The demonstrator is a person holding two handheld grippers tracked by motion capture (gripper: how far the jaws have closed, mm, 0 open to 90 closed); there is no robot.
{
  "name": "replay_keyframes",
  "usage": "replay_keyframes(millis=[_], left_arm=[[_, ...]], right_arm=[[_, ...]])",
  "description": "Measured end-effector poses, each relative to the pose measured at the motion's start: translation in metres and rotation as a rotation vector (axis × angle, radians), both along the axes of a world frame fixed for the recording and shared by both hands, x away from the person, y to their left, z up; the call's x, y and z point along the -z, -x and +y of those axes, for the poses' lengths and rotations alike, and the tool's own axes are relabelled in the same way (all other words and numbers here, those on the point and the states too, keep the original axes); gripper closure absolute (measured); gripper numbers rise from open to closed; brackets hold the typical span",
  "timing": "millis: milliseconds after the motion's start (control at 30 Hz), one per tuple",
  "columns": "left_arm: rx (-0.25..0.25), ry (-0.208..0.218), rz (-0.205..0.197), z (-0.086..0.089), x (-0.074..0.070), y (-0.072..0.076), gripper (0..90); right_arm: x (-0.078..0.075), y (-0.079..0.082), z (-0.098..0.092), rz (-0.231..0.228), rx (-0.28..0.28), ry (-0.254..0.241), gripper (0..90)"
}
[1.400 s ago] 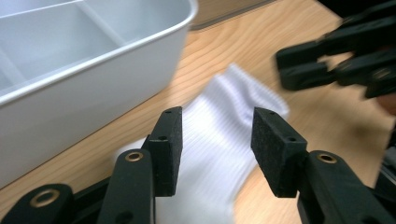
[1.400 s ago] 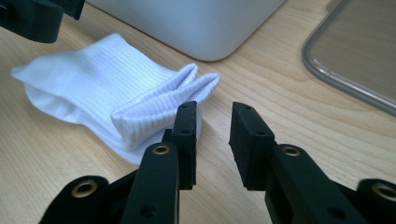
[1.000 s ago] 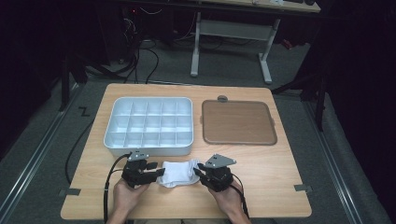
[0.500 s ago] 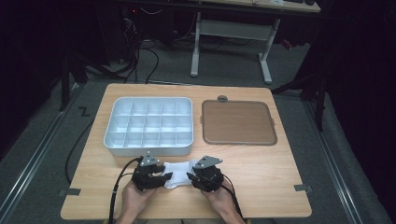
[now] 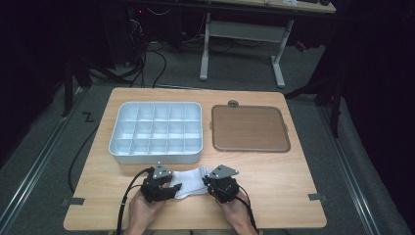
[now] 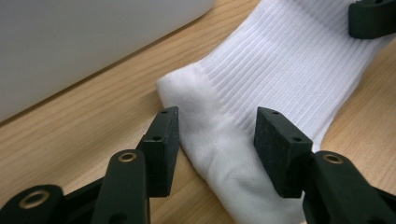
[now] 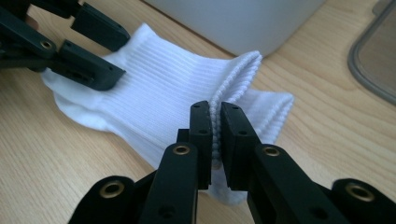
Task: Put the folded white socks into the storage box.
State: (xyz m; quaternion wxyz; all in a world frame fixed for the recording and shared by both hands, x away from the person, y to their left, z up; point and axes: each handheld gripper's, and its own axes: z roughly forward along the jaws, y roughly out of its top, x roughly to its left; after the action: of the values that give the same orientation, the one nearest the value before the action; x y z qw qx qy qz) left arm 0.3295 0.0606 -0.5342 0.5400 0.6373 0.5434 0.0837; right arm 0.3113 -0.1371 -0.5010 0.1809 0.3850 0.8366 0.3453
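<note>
Right gripper [image 7: 215, 116] on ribbed white sock [image 7: 159, 88]

Left tool [image 5: 172, 187] open, right tool [image 5: 209, 182] clamped

on the table [image 5: 293, 196], the compartment tray [image 5: 156, 132] sits left of centre in the frame, with the flat mat [image 5: 249, 128] just beside it on the right. the sock [image 5: 192, 180] lies below the tray, near the lower edge, between the left hand-held gripper [image 5: 172, 188] at its left end and the right hand-held gripper [image 5: 211, 183] at its right end.
</note>
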Motion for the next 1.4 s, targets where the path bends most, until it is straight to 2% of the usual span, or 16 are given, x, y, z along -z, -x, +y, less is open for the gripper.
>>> replay_keyframes(millis=[167,533,833,967,1100,1267,1400], left_arm=[[-0.019,0.004,-0.019,-0.003,0.002,0.004,50.6],[-0.032,-0.008,-0.033,-0.003,0.003,0.005,49.7],[-0.046,-0.01,-0.02,-0.004,0.002,0.005,49.8],[-0.043,-0.012,-0.001,-0.004,0.0,0.004,49.8],[-0.038,0.018,0.033,-0.003,-0.002,0.002,51.6],[-0.064,0.073,0.043,0.001,-0.011,-0.001,49.4],[-0.076,0.097,0.046,0.008,-0.024,-0.01,47.3]], right_arm=[[0.011,0.001,-0.007,0.023,0.02,0.017,84.1],[0.019,0.005,-0.01,0.008,0.046,0.01,83.3],[0.019,0.004,-0.01,0.015,0.041,0.015,82.2],[0.018,0.004,-0.01,0.014,0.033,0.013,79.6],[0.017,0.004,-0.01,0.026,0.017,-0.005,74.4],[0.012,0.004,-0.013,0.029,0.0,-0.009,70.5],[0.003,0.006,-0.016,-0.004,0.013,-0.027,66.5]])
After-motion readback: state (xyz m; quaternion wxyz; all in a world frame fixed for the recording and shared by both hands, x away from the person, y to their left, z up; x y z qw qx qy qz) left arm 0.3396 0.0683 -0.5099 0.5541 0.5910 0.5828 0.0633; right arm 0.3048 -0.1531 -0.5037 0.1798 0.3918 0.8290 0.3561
